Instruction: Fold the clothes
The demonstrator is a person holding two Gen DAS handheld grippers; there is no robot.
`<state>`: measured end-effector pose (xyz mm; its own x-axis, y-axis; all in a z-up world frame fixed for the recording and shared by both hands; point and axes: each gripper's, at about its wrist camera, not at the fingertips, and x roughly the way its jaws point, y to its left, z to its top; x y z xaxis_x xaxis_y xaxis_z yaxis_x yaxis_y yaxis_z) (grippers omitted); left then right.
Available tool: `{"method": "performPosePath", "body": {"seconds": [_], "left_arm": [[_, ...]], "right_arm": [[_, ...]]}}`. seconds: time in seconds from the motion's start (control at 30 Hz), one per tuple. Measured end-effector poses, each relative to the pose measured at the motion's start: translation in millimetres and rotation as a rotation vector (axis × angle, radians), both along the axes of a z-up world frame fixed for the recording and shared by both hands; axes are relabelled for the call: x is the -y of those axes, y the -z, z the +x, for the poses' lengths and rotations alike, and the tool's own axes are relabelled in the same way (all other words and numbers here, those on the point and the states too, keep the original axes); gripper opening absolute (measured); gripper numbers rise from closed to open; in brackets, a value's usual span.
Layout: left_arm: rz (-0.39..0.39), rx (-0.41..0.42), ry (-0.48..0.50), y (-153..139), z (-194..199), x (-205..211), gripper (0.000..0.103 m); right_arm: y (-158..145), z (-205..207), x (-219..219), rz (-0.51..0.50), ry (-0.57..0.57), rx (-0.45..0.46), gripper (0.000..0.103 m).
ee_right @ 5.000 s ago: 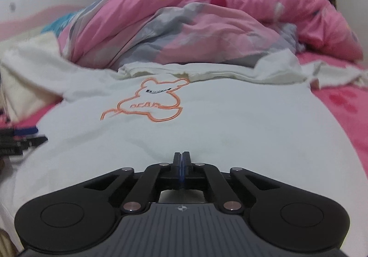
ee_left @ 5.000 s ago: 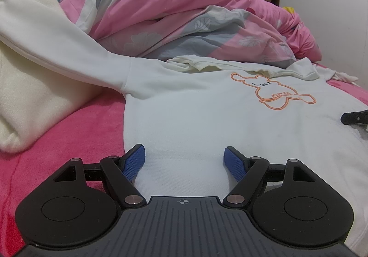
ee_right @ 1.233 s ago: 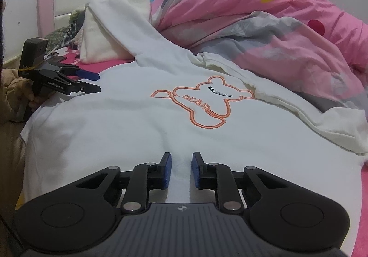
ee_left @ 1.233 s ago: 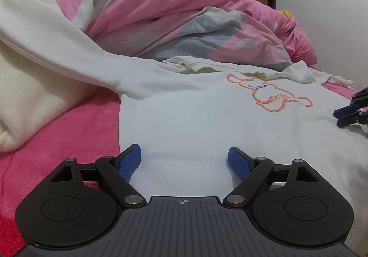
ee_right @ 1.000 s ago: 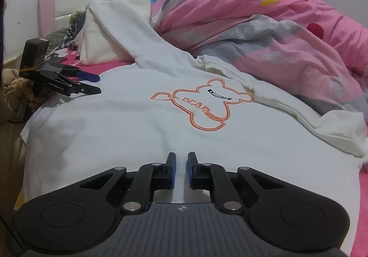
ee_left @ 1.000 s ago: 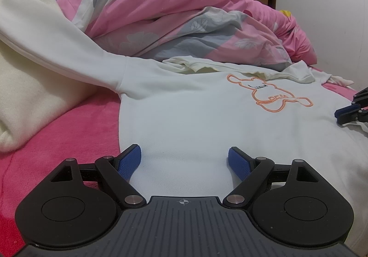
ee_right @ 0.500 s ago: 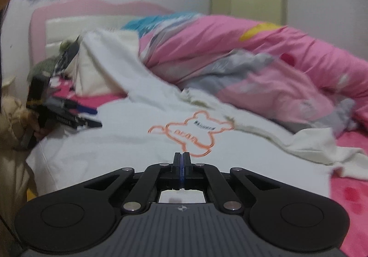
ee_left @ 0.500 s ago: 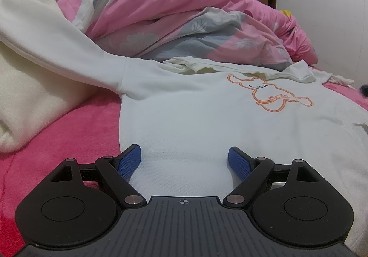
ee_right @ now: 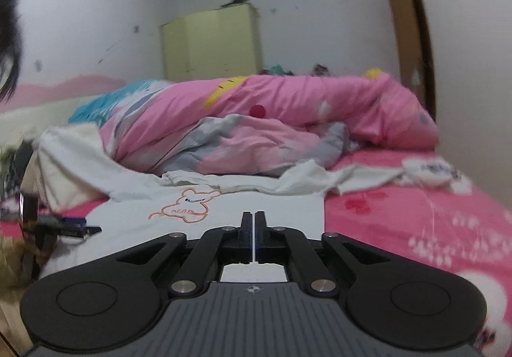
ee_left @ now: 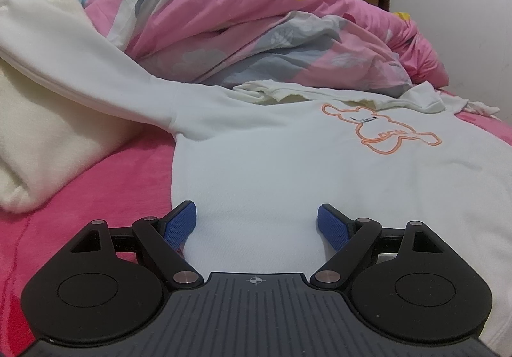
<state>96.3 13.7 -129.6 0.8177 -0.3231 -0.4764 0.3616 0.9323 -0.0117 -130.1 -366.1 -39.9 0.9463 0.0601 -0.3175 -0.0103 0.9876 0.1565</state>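
White sweatshirt [ee_left: 288, 165] lies flat on the bed [ee_left: 96, 184], bear print up. Right gripper [ee_right: 254, 237] — jaws now together, apparently pinching the near-right hem — has risen, starting a fold. Left gripper [ee_left: 256, 226] unmoved, jaws apart.

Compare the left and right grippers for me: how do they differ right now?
The left gripper's jaws stand wide open; the right gripper's are shut. The left gripper holds nothing, its pads apart over the white sweatshirt's hem; the right gripper appears clamped on that sweatshirt's edge, which looks taut. Both have blue pads.
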Motion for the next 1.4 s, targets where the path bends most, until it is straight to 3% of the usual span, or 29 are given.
{"method": "performPosePath", "body": {"seconds": [0.07, 0.1, 0.13, 0.3, 0.43, 0.67, 0.77, 0.93, 1.1, 1.27, 1.4], "left_arm": [[0.001, 0.001, -0.001, 0, 0, 0, 0.084], [0.000, 0.001, -0.001, 0, 0, 0, 0.084], [-0.001, 0.000, 0.000, 0, -1, 0, 0.084], [-0.005, -0.003, 0.002, 0, -1, -1, 0.084], [-0.011, -0.010, 0.007, 0, 2, -2, 0.084], [-0.023, -0.023, 0.018, 0, 5, -3, 0.086], [-0.024, -0.024, 0.020, 0, 6, -3, 0.086], [-0.025, -0.025, 0.023, 0, 7, -4, 0.087], [-0.025, -0.026, 0.022, 0, 7, -3, 0.087], [-0.025, -0.026, 0.022, 0, 7, -3, 0.087], [-0.025, -0.025, 0.022, 0, 7, -3, 0.087]], "right_arm": [[6, 12, -1, 0.041, 0.003, -0.031, 0.016], [10, 20, -4, 0.064, -0.006, -0.039, 0.034], [14, 28, -7, 0.086, -0.015, -0.047, 0.045], [40, 92, -41, 0.140, -0.118, -0.117, 0.045], [63, 144, -70, 0.100, -0.148, -0.218, 0.044], [85, 181, -82, 0.086, -0.140, -0.284, 0.038], [85, 185, -83, 0.076, -0.138, -0.283, 0.036], [86, 189, -91, 0.019, -0.154, -0.275, 0.021], [86, 191, -94, 0.003, -0.156, -0.267, 0.013], [87, 191, -92, 0.021, -0.160, -0.258, 0.000], [86, 189, -84, 0.095, -0.169, -0.233, 0.000]]}}
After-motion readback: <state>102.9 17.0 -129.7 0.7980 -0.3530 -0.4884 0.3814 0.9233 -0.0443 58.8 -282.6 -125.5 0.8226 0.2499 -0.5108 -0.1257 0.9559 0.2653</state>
